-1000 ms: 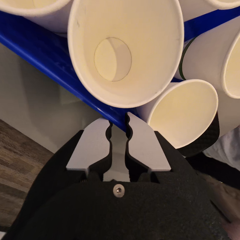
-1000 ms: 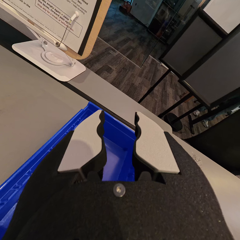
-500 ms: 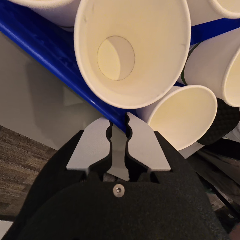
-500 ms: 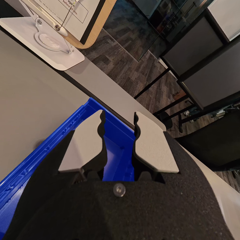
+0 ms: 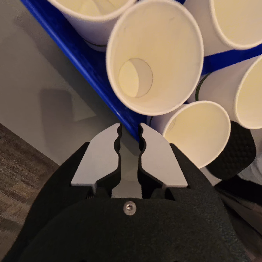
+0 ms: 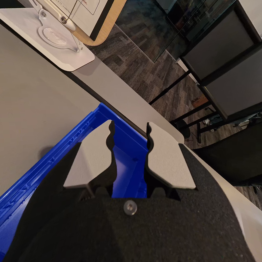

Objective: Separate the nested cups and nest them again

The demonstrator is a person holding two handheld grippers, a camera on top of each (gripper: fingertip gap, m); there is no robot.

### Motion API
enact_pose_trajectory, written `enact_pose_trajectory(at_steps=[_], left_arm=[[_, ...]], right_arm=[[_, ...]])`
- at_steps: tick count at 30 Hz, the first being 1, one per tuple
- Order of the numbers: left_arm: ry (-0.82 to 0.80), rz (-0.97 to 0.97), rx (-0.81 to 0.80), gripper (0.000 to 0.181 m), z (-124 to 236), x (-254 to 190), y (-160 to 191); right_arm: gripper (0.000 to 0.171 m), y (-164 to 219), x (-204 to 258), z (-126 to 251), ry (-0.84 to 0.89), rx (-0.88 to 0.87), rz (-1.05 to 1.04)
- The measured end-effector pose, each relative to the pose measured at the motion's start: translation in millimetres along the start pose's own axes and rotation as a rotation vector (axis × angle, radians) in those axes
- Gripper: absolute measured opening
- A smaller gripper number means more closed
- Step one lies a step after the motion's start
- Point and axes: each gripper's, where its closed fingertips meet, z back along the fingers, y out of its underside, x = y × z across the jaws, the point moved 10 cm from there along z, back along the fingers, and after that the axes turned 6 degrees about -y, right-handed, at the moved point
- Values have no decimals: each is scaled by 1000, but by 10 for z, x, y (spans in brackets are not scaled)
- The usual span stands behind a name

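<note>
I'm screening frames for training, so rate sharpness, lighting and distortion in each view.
Left wrist view: dim warm light, slight motion blur on the paper cups and blue bin. Right wrist view: sharper, soft shadows on the grey table, and wide-angle bending of its edge.

White paper cups (image 5: 154,56) crowd a blue bin (image 5: 79,56) on a grey table (image 5: 28,68), the left gripper (image 5: 130,126) slightly parted at its rim, holding nothing.

- The left gripper (image 5: 130,126) has its jaws parted by a narrow gap, nothing between them.
- The right gripper (image 6: 129,124) has its jaws spread wider, also empty, fingers pointing forward and down.
</note>
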Motion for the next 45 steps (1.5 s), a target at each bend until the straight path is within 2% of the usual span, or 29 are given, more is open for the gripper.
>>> enact_pose_trajectory(at_steps=[2,4,8,11,14,16,19,22,26,28,31,32,34,35,36,39,42,45], left_arm=[[-25,34,-110,21,202,59,42],[-85,65,-257,19,507,130,97],[-214,58,-668,20,1238,85,161],[-297,22,-952,26,1623,-104,193],[-350,-30,-1192,45,1753,-326,232],[-393,-58,-1299,47,1756,-442,238],[-390,-60,-1355,51,1709,-545,230],[-326,-62,-1428,56,1675,-626,238],[-140,-62,-1594,47,1731,-743,270],[-130,-62,-1680,43,1801,-812,306],[-143,-80,-1775,22,1888,-938,374],[-134,-84,-1803,5,1905,-978,397],[-88,-79,-1826,0,1927,-1058,430],[-60,-84,-1805,0,1924,-1102,436],[-46,-93,-1765,0,1910,-1148,433],[-140,-128,-1669,0,1825,-1288,434],[-257,-94,-1622,0,1709,-1375,481],[-283,-61,-1602,0,1656,-1349,491]], right_arm=[[36,-4,-14,14,17,-24,2],[36,-4,-31,35,22,-57,-11],[42,47,-69,20,31,-22,-21],[42,43,-76,16,41,-40,-37],[43,-114,-52,158,41,-284,-138],[51,-226,-7,310,-11,-492,-200],[72,-308,60,475,-115,-689,-248],[86,-335,95,536,-215,-755,-312],[66,-387,131,636,-278,-817,-337],[57,-441,171,730,-280,-862,-305],[37,-527,241,851,-269,-898,-255],[31,-552,261,879,-250,-914,-235],[17,-614,308,923,-226,-947,-202],[4,-653,346,944,-250,-955,-181],[0,-701,394,962,-298,-951,-154],[0,-869,557,977,-419,-893,-60],[0,-1053,725,914,-458,-790,36],[0,-1274,955,810,-603,-689,124]])
